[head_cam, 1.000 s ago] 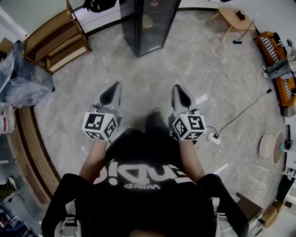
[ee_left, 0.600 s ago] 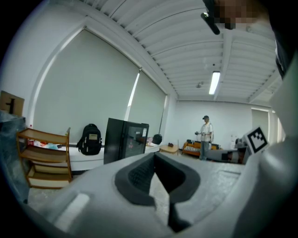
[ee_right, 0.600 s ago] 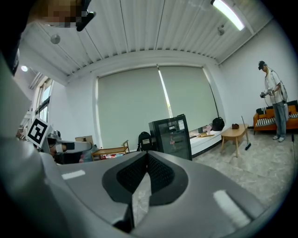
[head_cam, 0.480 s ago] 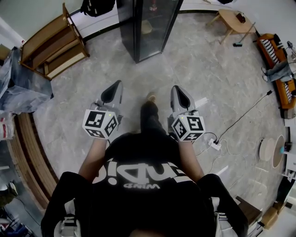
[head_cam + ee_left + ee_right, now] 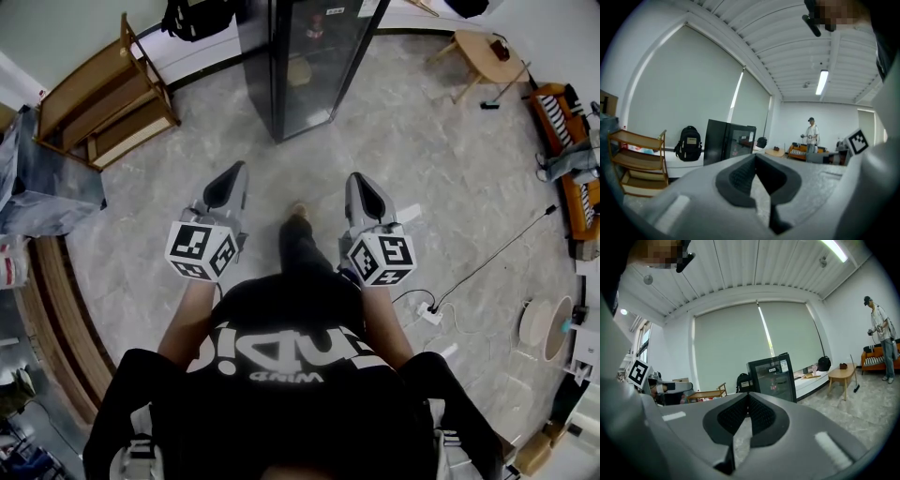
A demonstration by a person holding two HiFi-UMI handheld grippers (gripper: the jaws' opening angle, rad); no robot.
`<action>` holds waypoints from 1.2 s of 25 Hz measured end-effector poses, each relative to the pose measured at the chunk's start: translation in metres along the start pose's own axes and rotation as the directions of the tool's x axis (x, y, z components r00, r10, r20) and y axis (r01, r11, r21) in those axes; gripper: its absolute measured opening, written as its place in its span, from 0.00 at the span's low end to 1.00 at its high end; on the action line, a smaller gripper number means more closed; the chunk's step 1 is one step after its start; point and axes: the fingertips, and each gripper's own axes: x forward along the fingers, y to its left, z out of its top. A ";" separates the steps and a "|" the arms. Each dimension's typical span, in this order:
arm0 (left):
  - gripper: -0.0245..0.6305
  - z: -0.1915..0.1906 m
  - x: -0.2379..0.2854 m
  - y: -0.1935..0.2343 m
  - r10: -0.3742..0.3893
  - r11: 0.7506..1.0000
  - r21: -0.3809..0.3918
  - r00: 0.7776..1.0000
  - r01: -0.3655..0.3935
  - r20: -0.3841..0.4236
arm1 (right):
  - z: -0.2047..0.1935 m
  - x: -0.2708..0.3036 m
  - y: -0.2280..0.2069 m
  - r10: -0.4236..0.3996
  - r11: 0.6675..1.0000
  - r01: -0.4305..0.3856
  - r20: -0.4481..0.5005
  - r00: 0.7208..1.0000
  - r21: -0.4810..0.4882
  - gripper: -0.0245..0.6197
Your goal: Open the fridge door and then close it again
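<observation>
**Head view:** A person in a black shirt stands on the grey floor (image 5: 187, 281), with the left tongs (image 5: 234, 173) and right tongs (image 5: 358, 183) held out side by side. The black glass-door fridge (image 5: 300, 56) stands well ahead of both, its door shut. Only this view shows the power strip (image 5: 431, 315) and its cable.

**Left gripper view:** The left tongs (image 5: 757, 158) are pressed fully together, gripping nothing. A backpack (image 5: 688, 143) sits just left of the fridge (image 5: 729, 143). A second person (image 5: 813, 133) stands far off, unseen from above.

**Right gripper view:** The right tongs (image 5: 747, 401) are likewise closed and empty. The fridge (image 5: 773, 376) lies ahead.
</observation>
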 end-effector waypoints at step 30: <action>0.04 0.078 0.243 0.120 0.145 0.988 -0.049 0.989 -0.144 0.029 | 0.102 0.265 -0.123 0.187 0.982 -0.188 -0.048 0.981 -0.017 0.04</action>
